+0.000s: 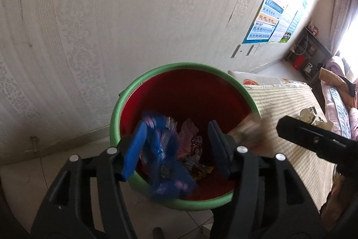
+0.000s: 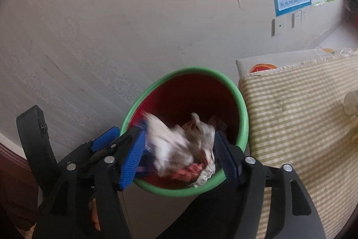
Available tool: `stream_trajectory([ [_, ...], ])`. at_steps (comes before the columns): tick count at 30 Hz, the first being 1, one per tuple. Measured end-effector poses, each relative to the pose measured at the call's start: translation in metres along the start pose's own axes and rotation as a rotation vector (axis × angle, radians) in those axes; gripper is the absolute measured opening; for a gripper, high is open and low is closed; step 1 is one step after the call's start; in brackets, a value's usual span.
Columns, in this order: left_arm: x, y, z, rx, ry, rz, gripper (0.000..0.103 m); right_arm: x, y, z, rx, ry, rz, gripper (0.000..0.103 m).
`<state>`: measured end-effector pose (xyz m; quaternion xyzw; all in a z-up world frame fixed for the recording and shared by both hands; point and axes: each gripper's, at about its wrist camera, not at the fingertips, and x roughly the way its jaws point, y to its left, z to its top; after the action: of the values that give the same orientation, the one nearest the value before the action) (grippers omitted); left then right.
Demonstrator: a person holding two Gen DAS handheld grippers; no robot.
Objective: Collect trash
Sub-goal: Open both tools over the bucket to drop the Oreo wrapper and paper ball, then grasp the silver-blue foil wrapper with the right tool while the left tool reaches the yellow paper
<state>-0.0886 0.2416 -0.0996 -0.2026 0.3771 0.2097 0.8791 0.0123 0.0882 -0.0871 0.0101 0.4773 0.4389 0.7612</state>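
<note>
A green-rimmed bin [image 1: 179,65] with a red inside stands on the floor against the wall, with several wrappers lying in it. My left gripper [image 1: 176,149] hangs over its mouth, jaws apart. A blurred blue plastic wrapper [image 1: 165,160] is between them, next to the left pad and loose. In the right wrist view my right gripper [image 2: 179,156] is over the same bin [image 2: 190,70], jaws wide. Crumpled white paper [image 2: 176,145] smears between the pads, not pinched. The two grippers are side by side: one left fingertip [image 2: 105,138] shows beside the right gripper.
A low table under a green-striped cloth [image 2: 302,116] butts against the bin's right side. On it lie a crumpled wrapper [image 1: 313,116] and a clear object [image 2: 351,104] at the edge. A patterned wall [image 1: 111,26] runs behind, with a poster [image 1: 268,22].
</note>
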Motion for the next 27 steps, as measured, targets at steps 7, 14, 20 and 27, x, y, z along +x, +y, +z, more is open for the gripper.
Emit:
stream_trajectory([
  [7,0.0,-0.018,-0.001,0.03,0.003,-0.018,0.061,-0.023,-0.03,-0.003,0.083,-0.044,-0.017,0.065],
  [14,0.004,-0.04,-0.003,0.074,0.018,-0.042,0.061,-0.098,-0.112,-0.005,0.245,-0.227,-0.172,0.065],
  [20,0.012,-0.061,-0.009,0.118,0.048,-0.058,0.061,-0.143,-0.232,-0.003,0.457,-0.32,-0.485,0.065],
  [27,0.014,-0.089,-0.019,0.192,0.075,-0.069,0.061,-0.136,-0.357,-0.018,0.743,-0.271,-0.612,0.065],
])
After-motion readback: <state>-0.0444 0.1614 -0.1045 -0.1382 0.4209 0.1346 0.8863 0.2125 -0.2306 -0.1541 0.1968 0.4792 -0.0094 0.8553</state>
